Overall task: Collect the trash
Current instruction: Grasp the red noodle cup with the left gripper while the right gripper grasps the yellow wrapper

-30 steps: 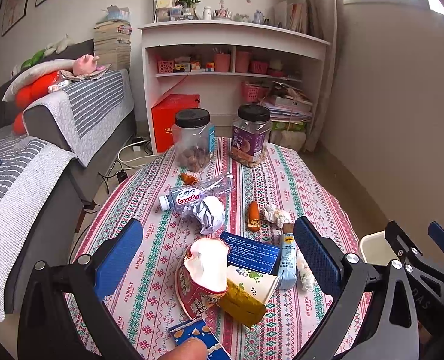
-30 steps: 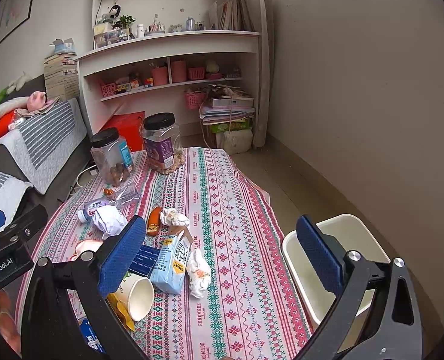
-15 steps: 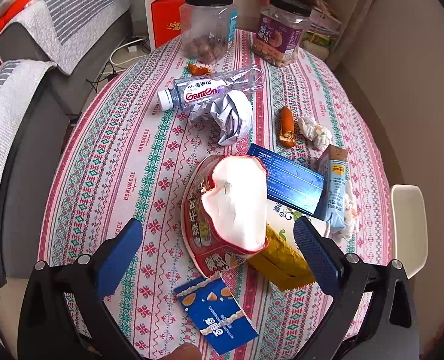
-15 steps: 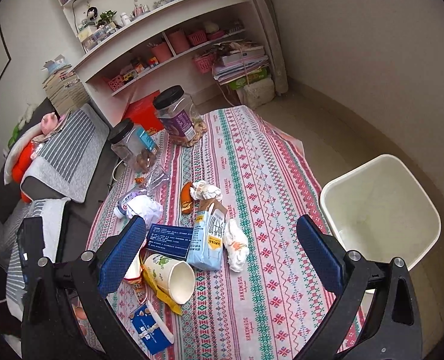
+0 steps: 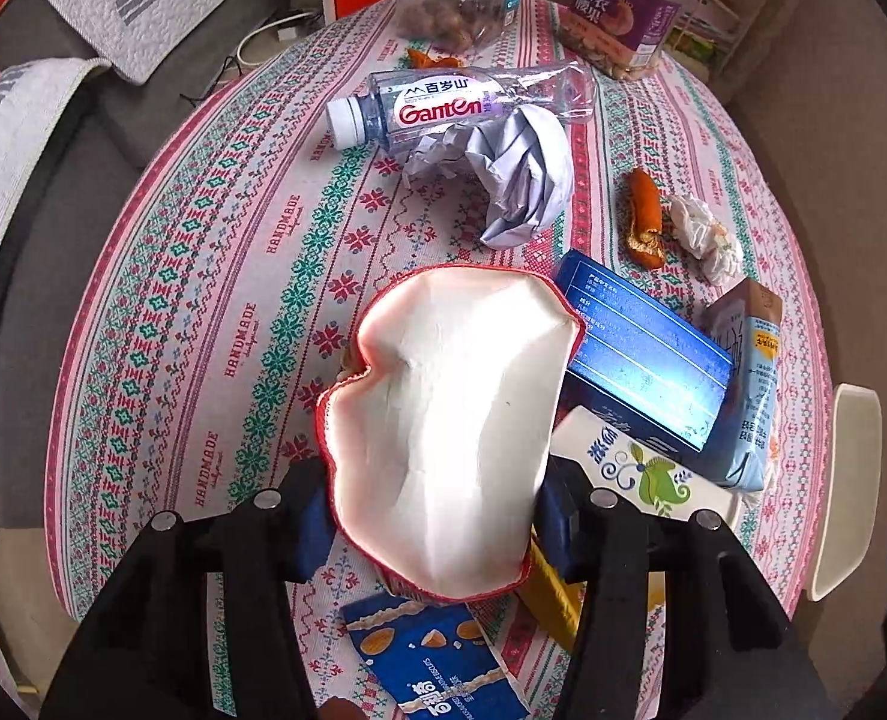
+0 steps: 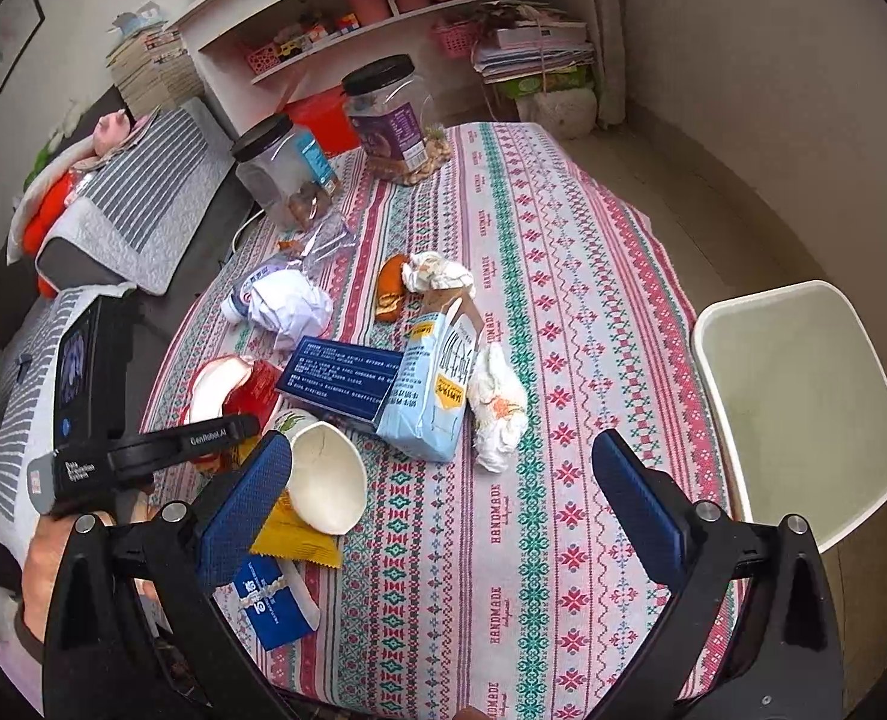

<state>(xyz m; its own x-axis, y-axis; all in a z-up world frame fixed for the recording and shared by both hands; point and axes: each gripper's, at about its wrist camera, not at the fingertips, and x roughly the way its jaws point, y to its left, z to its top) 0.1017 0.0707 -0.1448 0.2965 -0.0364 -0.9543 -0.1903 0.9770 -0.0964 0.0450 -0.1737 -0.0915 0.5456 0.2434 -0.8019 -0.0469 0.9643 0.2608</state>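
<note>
In the left wrist view, the left gripper (image 5: 434,519) points steeply down over the patterned tablecloth (image 5: 203,324). Its jaws have just been closing, and the 2 blue pads now press on either side of a crushed red noodle cup (image 5: 449,420) with a white inside, so the cup is gripped. Just behind the cup lie a dark blue box (image 5: 641,354), a paper cup (image 5: 635,468) and a pale blue carton (image 5: 749,384). A blue snack wrapper (image 5: 437,660) lies at the near table edge. Farther back are crumpled paper (image 5: 515,174) touching a clear water bottle (image 5: 461,102), an orange peel (image 5: 644,219) and a tissue wad (image 5: 704,231). 2 jars stand at the far edge, cropped by the frame.

In the right wrist view, the right gripper (image 6: 443,504) hangs above the near side of the table with its jaws spread wide and nothing between them. The white bin (image 6: 803,414) stands on the floor just beside the table, to the right. At the left, the noodle cup (image 6: 227,384) sits under the other gripper, next to the dark blue box (image 6: 341,378), the carton (image 6: 434,390) and a second tissue (image 6: 497,414).
</note>
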